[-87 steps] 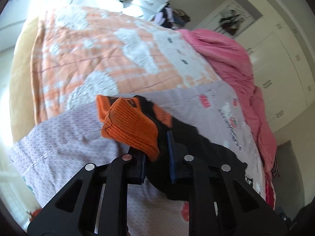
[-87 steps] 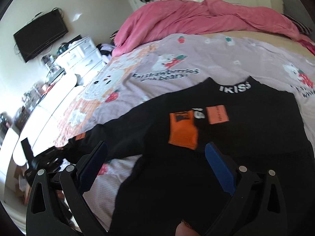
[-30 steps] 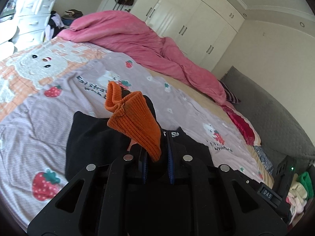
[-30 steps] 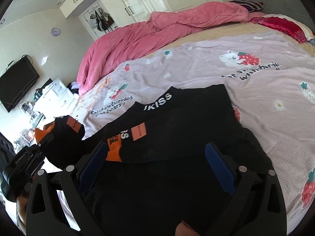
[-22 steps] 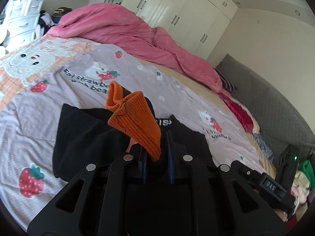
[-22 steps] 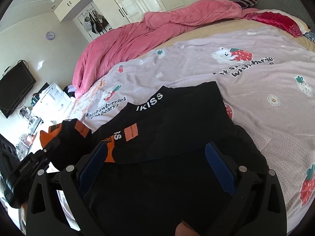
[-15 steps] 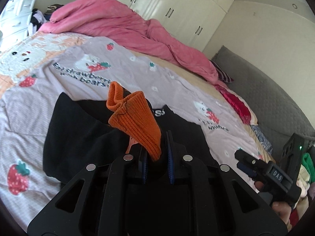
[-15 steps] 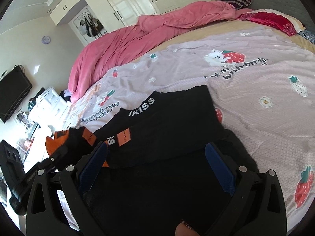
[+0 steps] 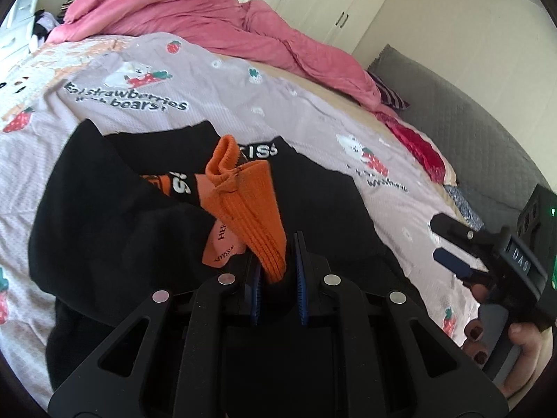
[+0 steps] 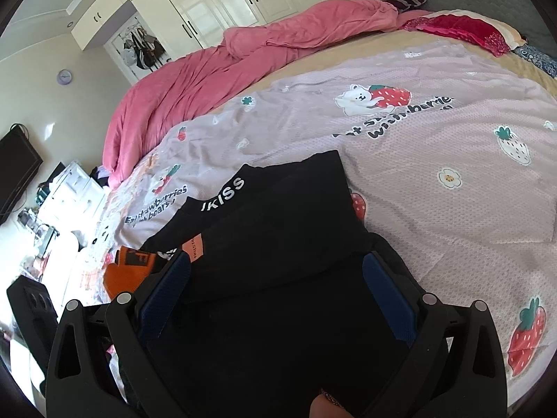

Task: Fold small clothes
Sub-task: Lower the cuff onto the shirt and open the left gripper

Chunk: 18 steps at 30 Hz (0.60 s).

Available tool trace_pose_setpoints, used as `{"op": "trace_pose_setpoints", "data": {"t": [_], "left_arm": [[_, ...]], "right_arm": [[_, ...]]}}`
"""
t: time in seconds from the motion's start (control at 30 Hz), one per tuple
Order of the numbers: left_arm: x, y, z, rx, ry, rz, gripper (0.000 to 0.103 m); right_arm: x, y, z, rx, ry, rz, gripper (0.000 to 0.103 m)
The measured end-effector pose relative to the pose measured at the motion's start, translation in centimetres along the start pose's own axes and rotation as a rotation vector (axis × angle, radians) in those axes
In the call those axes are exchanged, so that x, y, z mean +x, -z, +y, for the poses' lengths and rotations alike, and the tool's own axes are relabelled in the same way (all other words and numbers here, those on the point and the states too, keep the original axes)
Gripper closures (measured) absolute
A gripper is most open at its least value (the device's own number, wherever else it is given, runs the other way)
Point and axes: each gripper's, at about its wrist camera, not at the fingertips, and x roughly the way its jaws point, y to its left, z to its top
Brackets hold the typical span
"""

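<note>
The left gripper (image 9: 276,275) is clamped on an orange-and-black sock (image 9: 243,205), lifting it above the black garment (image 10: 278,230) on the bed (image 10: 435,160), likely for folding; the right gripper (image 10: 275,299) hovers wide open, empty.

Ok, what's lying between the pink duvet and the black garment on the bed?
Only the lilac strawberry-bear sheet lies between the pink duvet and the black garment; both wrist views show it.

Left gripper (image 9: 276,271) fingers nearly closed, tilted downward; right gripper (image 10: 276,292) fingers spread wide, tilted downward.
</note>
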Motion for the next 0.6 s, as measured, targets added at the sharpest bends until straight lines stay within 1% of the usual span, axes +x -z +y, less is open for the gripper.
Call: {"op": "trace_pose_setpoints", "data": {"t": [0.13, 0.2, 0.27, 0.3, 0.37, 0.4, 0.43, 0.5, 0.53, 0.57, 0.6], "left_arm": [[0.8, 0.4, -0.3, 0.016, 0.022, 0.027, 0.093], [1.1, 0.7, -0.7, 0.047, 0.011, 0.037, 0.093], [1.1, 1.0, -1.3, 0.093, -0.001, 0.041, 0.084], [1.0, 1.1, -1.4, 0.096, 0.001, 0.043, 0.081], [0.3, 1.1, -1.4, 0.094, 0.019, 0.038, 0.067], [-0.2, 1.0, -1.3, 0.095, 0.022, 0.029, 0.064], [-0.7, 0.9, -1.3, 0.097, 0.024, 0.020, 0.058], [-1.6, 0.6, -0.8, 0.091, 0.014, 0.003, 0.056], [-1.9, 0.5, -0.4, 0.081, 0.004, -0.003, 0.053], [-2.2, 0.2, 0.0, 0.067, -0.010, -0.005, 0.047], [-2.4, 0.1, 0.5, 0.051, -0.028, -0.004, 0.044]], "right_arm": [[0.4, -0.1, -0.4, 0.014, 0.005, 0.008, 0.004], [0.7, -0.1, -0.6, 0.027, -0.001, 0.016, 0.004], [1.0, -0.1, -0.9, 0.043, -0.018, 0.030, 0.004], [1.2, -0.1, -1.0, 0.053, -0.027, 0.037, 0.004], [1.8, 0.1, -1.1, 0.071, -0.047, 0.061, 0.004], [2.1, 0.2, -1.1, 0.073, -0.053, 0.073, 0.004], [2.4, 0.4, -0.9, 0.074, -0.059, 0.087, 0.005], [3.2, 0.8, -0.5, 0.068, -0.077, 0.120, 0.004], [3.6, 1.0, -0.2, 0.061, -0.085, 0.136, 0.005], [4.2, 1.3, 0.3, 0.045, -0.096, 0.166, 0.005], [4.8, 1.6, 0.8, 0.024, -0.103, 0.194, 0.005]]}}
